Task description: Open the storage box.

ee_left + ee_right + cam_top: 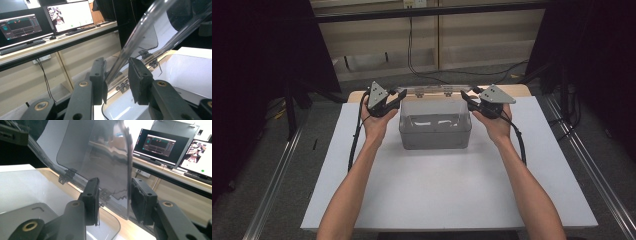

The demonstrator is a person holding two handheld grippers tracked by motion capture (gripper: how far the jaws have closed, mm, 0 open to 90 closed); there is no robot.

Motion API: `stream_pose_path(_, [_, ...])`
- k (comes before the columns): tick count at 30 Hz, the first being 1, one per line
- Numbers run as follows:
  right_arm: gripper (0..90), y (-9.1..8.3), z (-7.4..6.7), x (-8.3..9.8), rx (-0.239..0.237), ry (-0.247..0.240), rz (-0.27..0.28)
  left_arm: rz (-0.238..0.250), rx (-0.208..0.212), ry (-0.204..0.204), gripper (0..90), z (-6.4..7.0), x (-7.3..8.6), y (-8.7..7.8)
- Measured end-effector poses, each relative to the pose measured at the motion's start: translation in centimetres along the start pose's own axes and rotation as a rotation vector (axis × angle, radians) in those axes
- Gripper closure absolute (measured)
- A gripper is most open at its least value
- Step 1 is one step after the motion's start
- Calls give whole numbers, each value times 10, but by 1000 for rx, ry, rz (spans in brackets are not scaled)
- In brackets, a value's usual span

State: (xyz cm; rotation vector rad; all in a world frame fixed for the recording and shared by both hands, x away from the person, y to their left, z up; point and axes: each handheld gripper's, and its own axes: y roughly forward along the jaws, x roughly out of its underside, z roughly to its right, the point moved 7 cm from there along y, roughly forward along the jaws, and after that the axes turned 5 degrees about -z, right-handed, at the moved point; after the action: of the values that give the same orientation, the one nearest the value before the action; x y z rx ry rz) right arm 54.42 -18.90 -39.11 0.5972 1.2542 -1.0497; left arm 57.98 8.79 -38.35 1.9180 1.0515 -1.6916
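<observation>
A clear plastic box [435,125] stands at the back middle of the white table [437,190]. Its hinged clear lid [432,92] is raised at the back edge. My left gripper [401,95] is at the lid's left end. In the left gripper view the lid [150,27] runs between the jaws of that gripper [117,75], lying near the left pad with a gap to the other pad. My right gripper [463,95] is at the lid's right end. There the lid's edge [100,152] stands between the jaws [113,192], close to the right pad, with clear space on the left.
The box looks empty inside. Black hinges [66,176] join lid and box along the back. Beyond the table a desk carries monitors [70,15] and a keyboard. Metal rails [277,180] run along the floor on both sides, and cables trail behind the table.
</observation>
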Motion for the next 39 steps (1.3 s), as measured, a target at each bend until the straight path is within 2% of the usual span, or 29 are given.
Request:
stream_pose_path(6, [578, 9, 3, 6, -4, 24, -8, 4, 1, -9, 678, -2, -1, 2])
stream_pose_path(12, [565, 14, 9, 14, 15, 34, -23, 0, -2, -3, 684, -3, -3, 3])
stream_pose_path(17, [549, 19, 12, 13, -6, 47, -29, 1, 0, -9, 687, -4, -4, 4])
stream_pose_path(20, [566, 23, 10, 9, -13, 49, -19, -1, -3, -9, 689, -5, -4, 5])
stream_pose_path(24, [608, 27, 14, 14, -19, 74, -23, -4, 0, -8, 695, -6, -5, 6])
stream_pose_path(31, [662, 32, 16, 12, -28, 64, -30, -5, -3, -4, 700, -9, -6, 8])
stream_pose_path(39, [693, 34, 18, 12, -30, 81, -21, 4, -4, -18, 710, -11, -6, 11])
